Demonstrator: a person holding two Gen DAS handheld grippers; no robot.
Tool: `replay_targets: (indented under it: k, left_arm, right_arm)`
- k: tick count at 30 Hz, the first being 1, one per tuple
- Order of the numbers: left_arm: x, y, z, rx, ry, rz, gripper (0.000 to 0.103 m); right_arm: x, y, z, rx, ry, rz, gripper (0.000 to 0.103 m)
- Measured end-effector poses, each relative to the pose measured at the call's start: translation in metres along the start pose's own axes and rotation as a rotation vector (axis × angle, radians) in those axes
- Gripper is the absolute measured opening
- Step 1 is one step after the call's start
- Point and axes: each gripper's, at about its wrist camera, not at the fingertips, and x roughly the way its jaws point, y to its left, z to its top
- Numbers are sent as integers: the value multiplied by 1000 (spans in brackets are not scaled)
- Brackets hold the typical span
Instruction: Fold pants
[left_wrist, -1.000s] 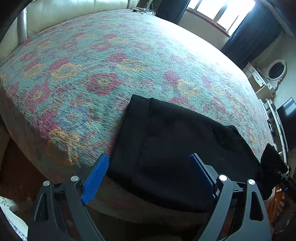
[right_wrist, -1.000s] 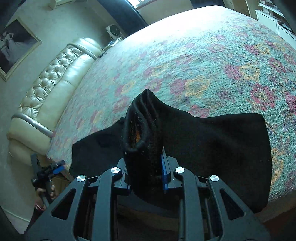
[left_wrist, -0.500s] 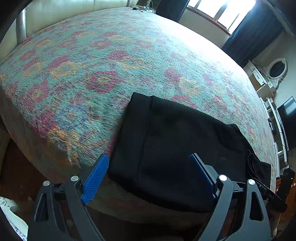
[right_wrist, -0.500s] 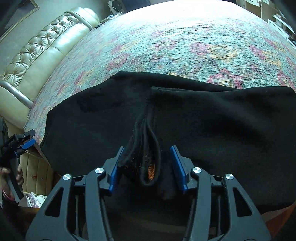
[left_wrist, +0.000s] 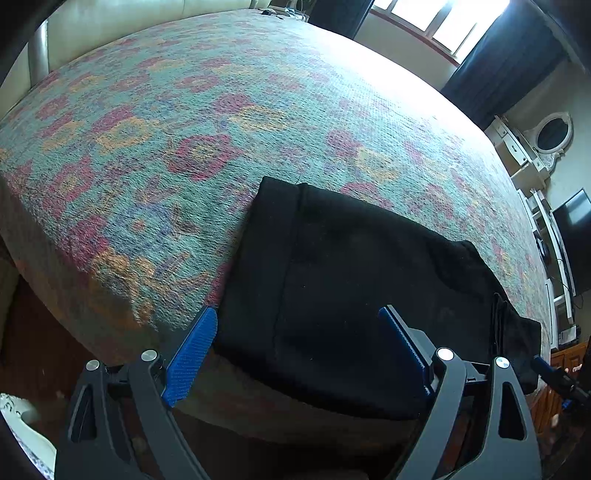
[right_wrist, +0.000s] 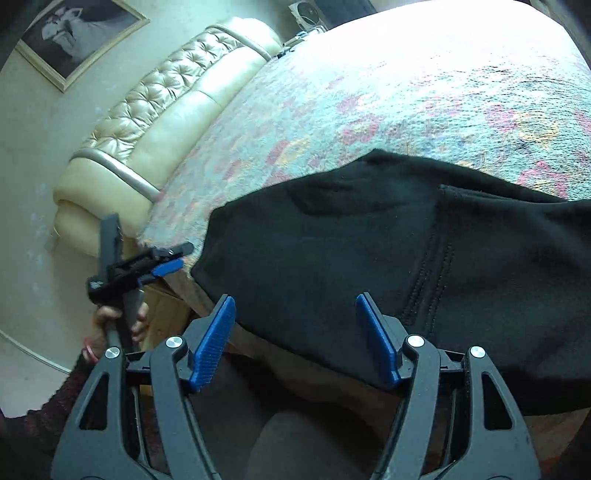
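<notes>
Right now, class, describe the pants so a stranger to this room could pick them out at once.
Find the big bed with the floral teal, pink and orange cover, backed by a tufted cream headboard. At its near edge lie the pants, folded flat, just ahead of the open left gripper. They are the only plain black thing on the patterned cover.

The left gripper (left_wrist: 297, 334) is hovering at the near edge of the bed (left_wrist: 155, 155) with its blue pads (left_wrist: 192, 356) spread wide, gripping nothing. The right gripper (right_wrist: 295, 332) is hanging off the same edge, pads (right_wrist: 214, 343) likewise wide apart and empty. In the right wrist view, the person's left hand (right_wrist: 110, 326) is clasping the left gripper's handle beside the bed's corner.
</notes>
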Motion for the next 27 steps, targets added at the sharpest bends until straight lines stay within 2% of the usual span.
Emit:
replay_targets:
  k: [3, 6, 8, 11, 13, 14, 19, 21, 22, 23, 24, 25, 27]
  left_arm:
    - [1, 2, 0, -3, 1, 1, 87]
    - [2, 3, 1, -7, 7, -1, 87]
    - [4, 3, 1, -11, 14, -2, 87]
    - [6, 3, 1, -10, 21, 4, 87]
    - [7, 4, 0, -8, 24, 12, 87]
    - [8, 4, 0, -8, 26, 15, 87]
    - [10, 6, 0, -12, 40, 22, 87]
    - [11, 6, 0, -13, 42, 22, 87]
    - [11, 7, 0, -13, 44, 22, 87]
    - [12, 7, -1, -14, 48, 21, 87]
    - [12, 7, -1, -16, 52, 20, 87]
    - [13, 8, -1, -19, 56, 18, 87]
    - [13, 9, -2, -22, 60, 18, 87]
  right_arm:
    - [-56, -35, 17, 50, -119, -26, 68]
    - [-120, -105, 26, 179, -272, -94, 75]
    - [-148, -161, 24, 291, -336, -164, 76]
    - [-157, -231, 11, 442, -319, -155, 76]
    - [-150, -258, 3, 502, -315, -57, 76]
    - [-143, -268, 2, 523, -307, -14, 76]
    - [-114, -298, 2, 573, -242, 39, 76]
    - [-111, -303, 1, 579, -263, 74, 75]
    - [-111, -305, 2, 583, -275, 90, 66]
    - [-108, -306, 2, 586, -272, 105, 41]
    - [-104, -309, 2, 588, -258, 110, 33]
    - [-102, -310, 1, 585, -245, 73, 28]
    - [-98, -312, -2, 580, -255, 63, 24]
